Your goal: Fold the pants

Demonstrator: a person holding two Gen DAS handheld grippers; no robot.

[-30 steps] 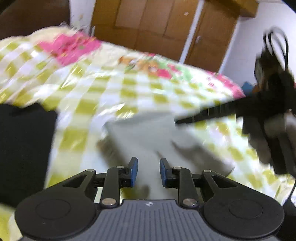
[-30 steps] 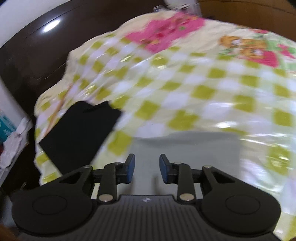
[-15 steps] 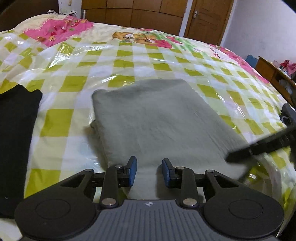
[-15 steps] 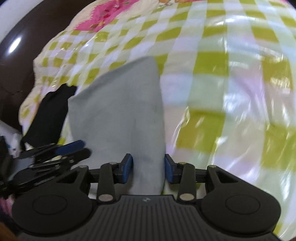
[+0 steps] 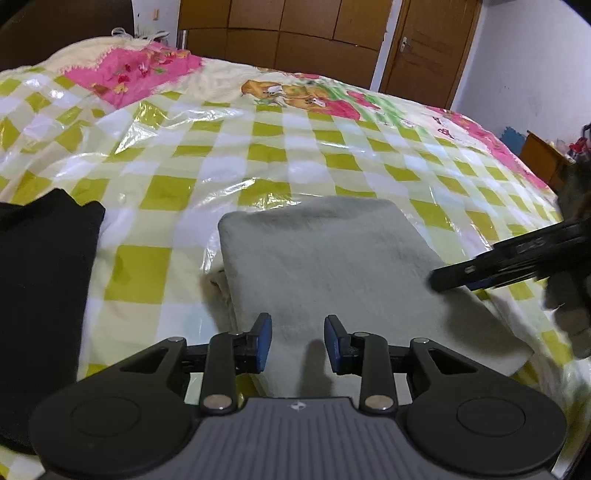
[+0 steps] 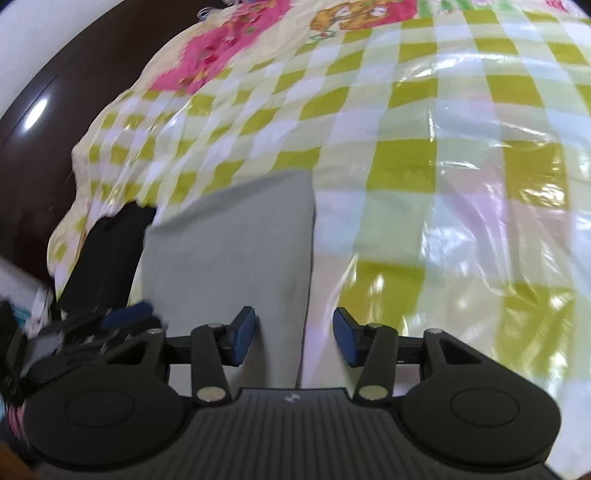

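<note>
Closest in, the left gripper [image 5: 297, 341] hangs just over the near end of the grey pants [image 5: 332, 266], jaws parted a little with nothing between them, only grey cloth showing through the gap. The right gripper [image 6: 294, 338] sits over the pants' right edge [image 6: 236, 258], spread noticeably wider and also empty; one blue pad [image 6: 242, 338] is above the fabric, the other above bare bedsheet.

The pants themselves lie on the checked yellow-green bedsheet [image 5: 258, 155], already down to a compact rectangle. Edges look mostly squared, though a bit of an under-layer pokes out along the left side, so it's not perfectly tidy. I'd guess the folding is basically done. Maybe a final smooth or tuck on that left edge, or moving it aside, is all that's left.

To the left of the pants, with a strip of sheet between, there's a black garment [image 5: 40, 280] lying flat, which looks folded too. Farther back come the pink cartoon print on the bedspread [image 5: 136, 74] and wooden wardrobe doors [image 5: 295, 33].
</note>
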